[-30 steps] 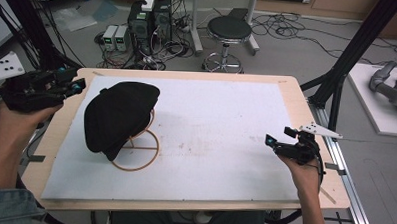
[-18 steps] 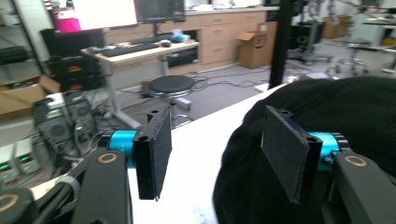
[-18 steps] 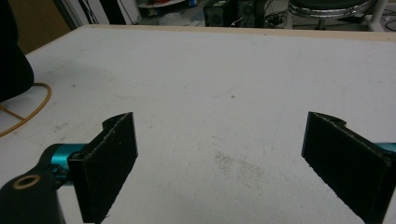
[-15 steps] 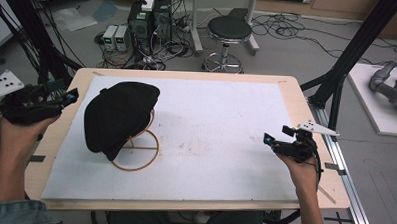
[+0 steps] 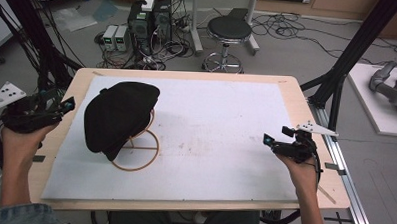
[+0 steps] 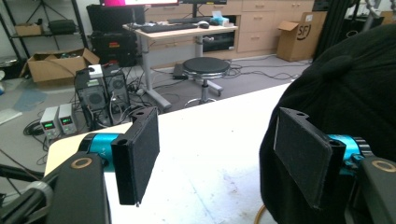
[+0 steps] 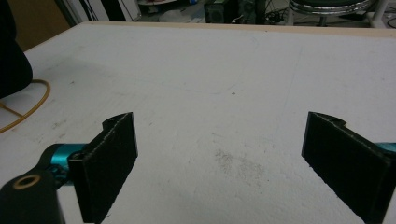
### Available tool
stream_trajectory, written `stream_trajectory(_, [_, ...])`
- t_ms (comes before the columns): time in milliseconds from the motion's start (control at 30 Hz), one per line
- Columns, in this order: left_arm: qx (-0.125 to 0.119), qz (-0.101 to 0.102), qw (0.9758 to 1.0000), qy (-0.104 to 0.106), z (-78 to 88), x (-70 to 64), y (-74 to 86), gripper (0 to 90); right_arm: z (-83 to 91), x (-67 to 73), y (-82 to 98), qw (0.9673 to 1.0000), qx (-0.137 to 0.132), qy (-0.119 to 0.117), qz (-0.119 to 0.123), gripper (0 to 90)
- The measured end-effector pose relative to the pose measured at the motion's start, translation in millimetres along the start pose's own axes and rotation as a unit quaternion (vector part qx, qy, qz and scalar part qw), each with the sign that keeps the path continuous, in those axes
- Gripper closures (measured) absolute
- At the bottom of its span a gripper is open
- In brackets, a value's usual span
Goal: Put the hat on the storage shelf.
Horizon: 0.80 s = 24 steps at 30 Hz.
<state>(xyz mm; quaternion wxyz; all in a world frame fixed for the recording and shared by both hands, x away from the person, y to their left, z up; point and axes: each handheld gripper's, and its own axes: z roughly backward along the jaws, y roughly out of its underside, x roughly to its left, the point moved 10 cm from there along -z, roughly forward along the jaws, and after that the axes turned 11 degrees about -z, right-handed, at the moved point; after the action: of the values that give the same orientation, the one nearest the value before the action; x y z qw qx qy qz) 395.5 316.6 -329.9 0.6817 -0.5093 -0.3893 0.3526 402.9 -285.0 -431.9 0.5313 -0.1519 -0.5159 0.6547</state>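
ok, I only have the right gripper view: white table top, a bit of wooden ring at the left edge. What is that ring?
Observer: It is the base of a wooden stand; a black cap sits on top of it.
Operator: Where is the left claw?
Observer: The left claw is at the table's left edge, beside the cap and not touching it.
Operator: Open or shut?
Observer: Open; its jaws have just been opening, with nothing between them, and the cap lies just beyond one pad.

The high view looks down from overhead; both gripper views skim low, sharing the white table (close up).
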Motion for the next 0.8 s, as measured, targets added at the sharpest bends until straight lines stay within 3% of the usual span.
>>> stream_trajectory(367, [0.012,0.013,0.9998,-0.004,-4.4,1.4,13.3,30.3,-1.7,1.2,4.7,1.0000,0.006,0.003,0.007,10.2])
stream_trajectory(800, [0.016,0.012,0.9998,0.001,-5.3,0.1,15.7,30.2,-3.6,4.4,5.0,1.0000,0.008,0.001,0.005,10.2])
